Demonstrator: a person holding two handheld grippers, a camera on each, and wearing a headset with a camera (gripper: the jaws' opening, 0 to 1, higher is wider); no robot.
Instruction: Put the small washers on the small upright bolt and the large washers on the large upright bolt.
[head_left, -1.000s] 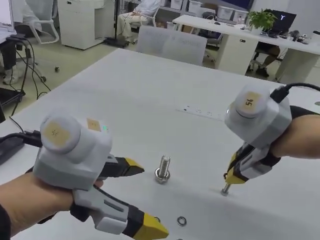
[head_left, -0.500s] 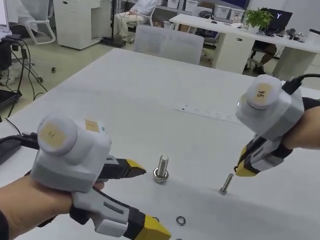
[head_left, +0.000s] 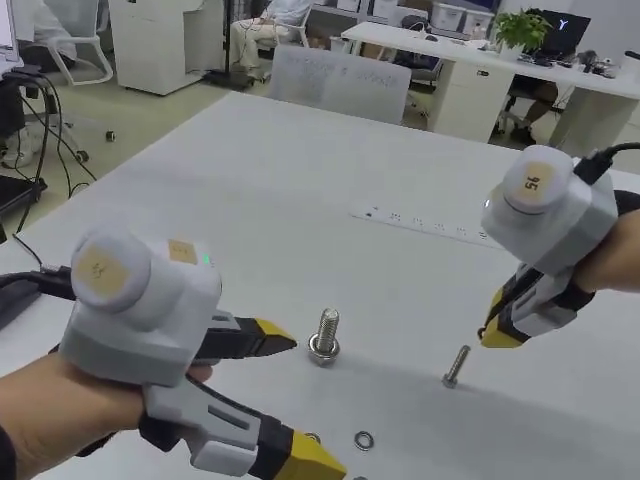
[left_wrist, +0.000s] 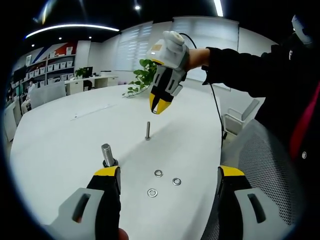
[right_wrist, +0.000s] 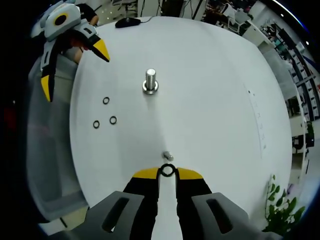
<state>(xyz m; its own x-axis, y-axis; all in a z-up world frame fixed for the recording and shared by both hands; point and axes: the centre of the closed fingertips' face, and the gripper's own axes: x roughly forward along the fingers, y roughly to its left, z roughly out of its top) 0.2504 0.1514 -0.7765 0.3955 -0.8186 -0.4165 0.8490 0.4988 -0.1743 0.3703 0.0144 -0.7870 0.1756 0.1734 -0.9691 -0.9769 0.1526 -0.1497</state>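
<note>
Washer (right_wrist: 168, 165) in right gripper (right_wrist: 168, 173), near small bolt (right_wrist: 167, 155)

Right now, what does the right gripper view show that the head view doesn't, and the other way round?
The right gripper view adds a washer pinched at the tips of its own jaws, with the small bolt just beyond them, and three loose washers lying together. The head view adds the right gripper seen from outside, hovering up and to one side of that bolt, and the office behind, with a chair and a plant. Both show the large bolt, the small bolt and the open left gripper.
</note>
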